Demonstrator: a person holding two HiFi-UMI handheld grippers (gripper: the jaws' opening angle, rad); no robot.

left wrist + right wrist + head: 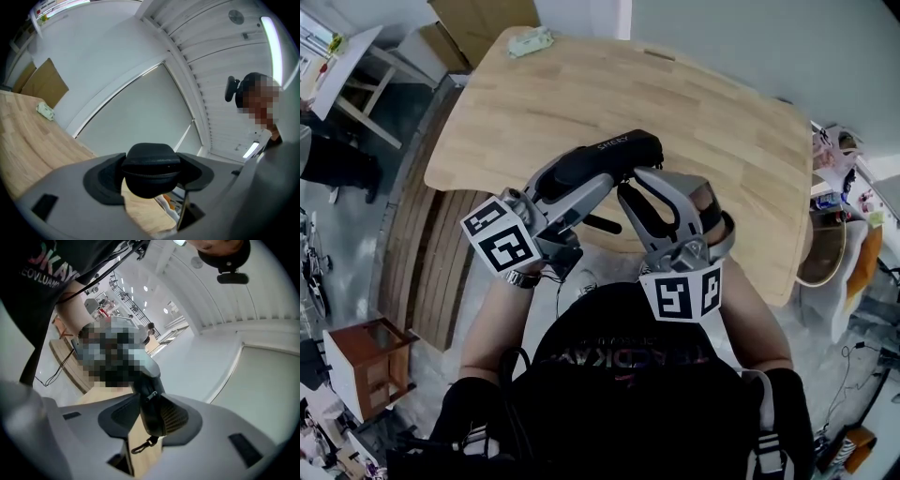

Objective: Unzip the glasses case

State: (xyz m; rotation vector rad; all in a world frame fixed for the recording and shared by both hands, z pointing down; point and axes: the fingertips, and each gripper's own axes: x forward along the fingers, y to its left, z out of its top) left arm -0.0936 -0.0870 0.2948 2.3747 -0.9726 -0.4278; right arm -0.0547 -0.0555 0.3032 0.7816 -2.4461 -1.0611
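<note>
Above table (722, 122) edge | left gripper (605, 183) clamps glasses case (609, 150) | right gripper (664, 183) pinches other end | zip (150, 173) looks shut, we've all unzipping left

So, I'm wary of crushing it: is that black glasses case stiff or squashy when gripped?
Probably stiff: the glasses case keeps its rounded shape between the left gripper's pads. Likely light: jaw tips alone hold it clear of the wooden table.
</note>
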